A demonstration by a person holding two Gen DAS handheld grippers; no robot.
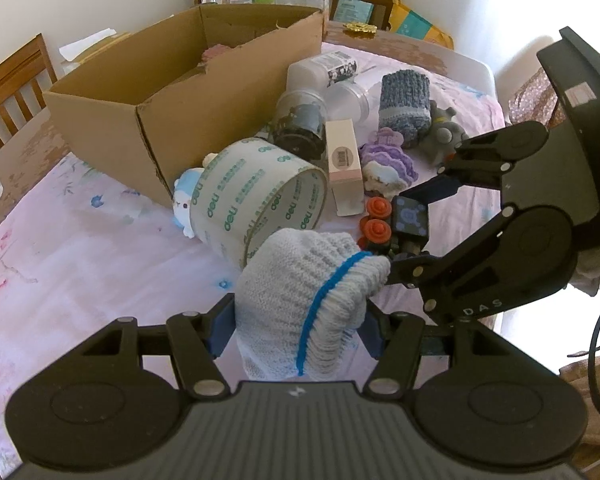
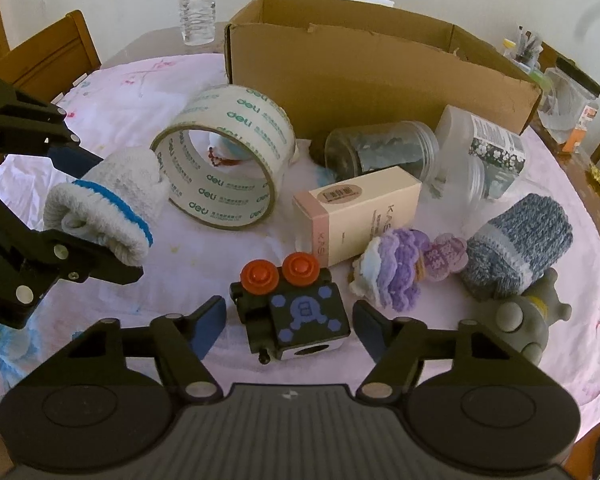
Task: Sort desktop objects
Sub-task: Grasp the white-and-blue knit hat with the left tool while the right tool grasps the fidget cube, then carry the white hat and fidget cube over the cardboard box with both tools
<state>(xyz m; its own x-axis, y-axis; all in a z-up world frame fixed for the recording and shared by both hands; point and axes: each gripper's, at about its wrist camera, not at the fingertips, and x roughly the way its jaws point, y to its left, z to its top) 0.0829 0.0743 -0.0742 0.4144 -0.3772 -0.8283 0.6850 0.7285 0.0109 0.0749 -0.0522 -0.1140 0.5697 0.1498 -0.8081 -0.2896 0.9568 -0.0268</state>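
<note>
My left gripper (image 1: 298, 320) is shut on a rolled white knitted sock with a blue stripe (image 1: 312, 292), held just above the pink tablecloth; the right wrist view shows the same sock (image 2: 100, 216) at left. A small black toy block with two red knobs (image 2: 296, 312) lies on the cloth between the fingers of my right gripper (image 2: 290, 320). Thin gaps show between its blue pads and the toy's sides, so it stands open around it. In the left wrist view the right gripper (image 1: 414, 228) straddles the toy (image 1: 410, 222). The open cardboard box (image 1: 100, 112) stands behind.
A big roll of clear tape (image 2: 228, 168) lies beside the sock. Near the toy are a pink carton (image 2: 360, 212), a purple crocheted piece (image 2: 396, 276), a blue-grey knitted roll (image 2: 520, 240), a grey figurine (image 2: 528, 316), jars (image 2: 380, 148) and a water bottle (image 2: 196, 4).
</note>
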